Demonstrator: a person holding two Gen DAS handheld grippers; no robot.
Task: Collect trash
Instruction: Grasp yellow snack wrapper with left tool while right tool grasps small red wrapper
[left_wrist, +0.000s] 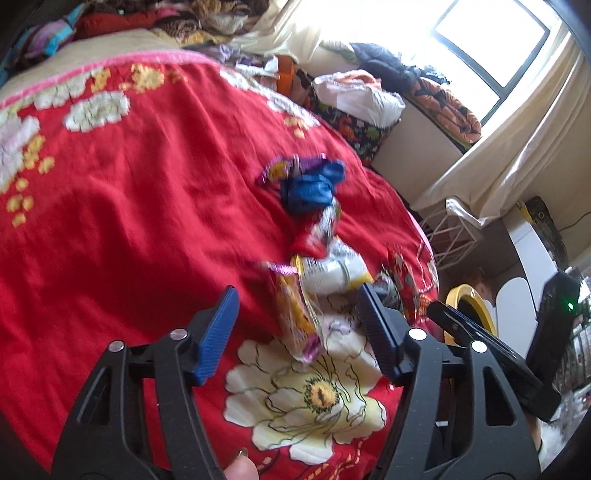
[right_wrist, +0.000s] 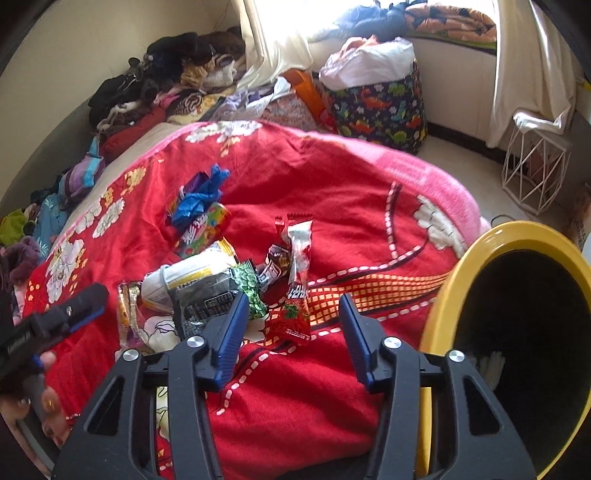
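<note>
A: Left gripper (left_wrist: 295, 328)?

B: Jaws spread wide, holding nothing. A yellow-and-purple wrapper (left_wrist: 297, 317) lies between the blue pads (left_wrist: 218, 332), on the red blanket (left_wrist: 129, 203). Print blurred, unreadable.

A: Right gripper (right_wrist: 293, 336)?

B: Also wide open and empty, low over the blanket. The near end of a red-and-white sachet (right_wrist: 297, 280) sits between its pads; it carries lettering I cannot read.

A: Remaining trash?

B: Heaped mid-blanket, just beyond both grippers: a white-and-yellow packet (right_wrist: 192, 273), a black wrapper (right_wrist: 207, 299), a green crinkled one (right_wrist: 249, 284), a dark brown one (right_wrist: 277, 258). Farther off, a multicoloured candy bag (right_wrist: 205, 229) with a crumpled blue glove (right_wrist: 201, 195) on it. No brand legible.

A: Bin?

B: Yellow-rimmed bin (right_wrist: 461, 266), dark inside, touching the blanket at the right.
</note>
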